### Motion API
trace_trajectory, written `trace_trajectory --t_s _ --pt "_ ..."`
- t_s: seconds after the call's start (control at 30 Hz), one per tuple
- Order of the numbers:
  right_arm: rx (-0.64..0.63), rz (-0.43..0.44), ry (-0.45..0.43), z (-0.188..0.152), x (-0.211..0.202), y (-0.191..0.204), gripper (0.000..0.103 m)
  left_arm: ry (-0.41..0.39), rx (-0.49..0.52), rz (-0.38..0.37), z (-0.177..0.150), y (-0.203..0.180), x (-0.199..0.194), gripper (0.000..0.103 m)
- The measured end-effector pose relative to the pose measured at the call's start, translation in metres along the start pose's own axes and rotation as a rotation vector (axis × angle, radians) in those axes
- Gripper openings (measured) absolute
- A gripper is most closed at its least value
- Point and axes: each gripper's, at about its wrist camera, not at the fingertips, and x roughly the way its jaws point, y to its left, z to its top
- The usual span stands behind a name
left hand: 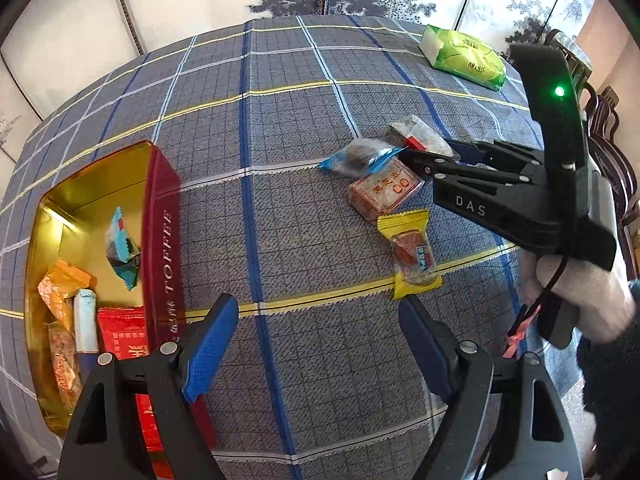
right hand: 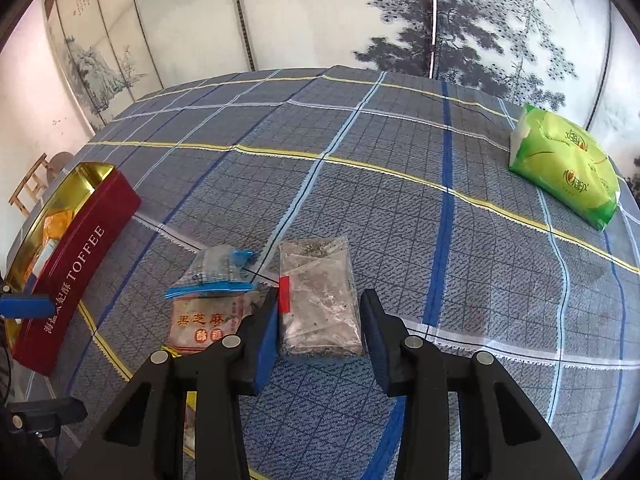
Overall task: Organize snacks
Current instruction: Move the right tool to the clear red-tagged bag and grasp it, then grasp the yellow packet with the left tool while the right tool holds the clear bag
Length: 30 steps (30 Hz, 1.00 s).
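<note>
Straddling a clear dark-crumbed packet (right hand: 318, 300), the right gripper (right hand: 320, 344) has pads either side, contact unclear; left gripper (left hand: 320, 344) gapes empty, toffee tin (left hand: 164, 240) at nine o'clock

red toffee tin (left hand: 166, 240) sits open on the worktop, gold inside, with a few wrapped snacks (left hand: 76, 312) already in it. well apart from it is a loose cluster: a clear packet with a red sticker (right hand: 318, 300), a blue-edged wrapper (right hand: 218, 272) overlapping an orange sesame pack (right hand: 200, 324), and a yellow-wrapped candy (left hand: 412, 254) just beside them.
</note>
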Motion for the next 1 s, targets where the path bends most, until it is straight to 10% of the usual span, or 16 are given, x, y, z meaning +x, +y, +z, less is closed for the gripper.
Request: trace_trajectory --t_s 0.5,1.0 --pt "0.098 -0.128 -0.042 -0.034 -0.028 -0.026 0.037 -0.035 -0.016 -0.084 0.028 -0.039 0.025 0.076" --pt "0.111 -0.122 -0.044 -0.035 -0.028 -0.026 0.038 -0.021 -0.027 -0.061 0.033 -0.044 0.051 0.038"
